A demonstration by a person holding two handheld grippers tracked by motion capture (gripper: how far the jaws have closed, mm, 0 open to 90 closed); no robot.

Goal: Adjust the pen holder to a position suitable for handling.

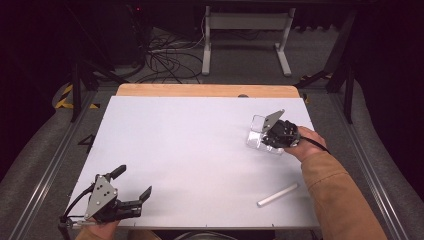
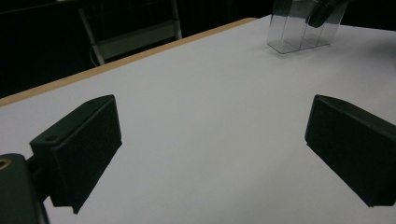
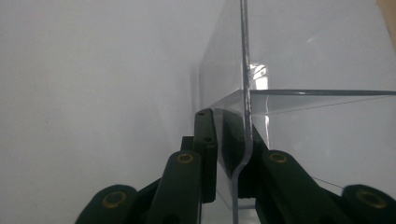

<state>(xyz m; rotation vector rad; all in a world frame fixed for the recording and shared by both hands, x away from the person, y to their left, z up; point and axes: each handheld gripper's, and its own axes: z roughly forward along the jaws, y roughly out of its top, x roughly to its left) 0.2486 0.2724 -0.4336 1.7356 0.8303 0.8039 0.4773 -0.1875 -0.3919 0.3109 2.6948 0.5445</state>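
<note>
The white stick (image 1: 278, 194) lies near the front right of the tabletop (image 1: 190, 150), its long axis running diagonally from near-left to far-right, and it sits beside the right forearm (well apart from the left side). The left gripper (image 1: 134, 183) hovers at the near left corner, jaws wide apart and empty. Farther back, the right gripper (image 3: 229, 158) has its jaws clamped on a wall of the clear plastic box (image 1: 260, 134), so I judge the right hand nearer the stick but occupied.

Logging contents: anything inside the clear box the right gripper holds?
The clear box looks empty: only dividers and white table show through it. The right gripper clamps one wall and covers part of the interior.
</note>
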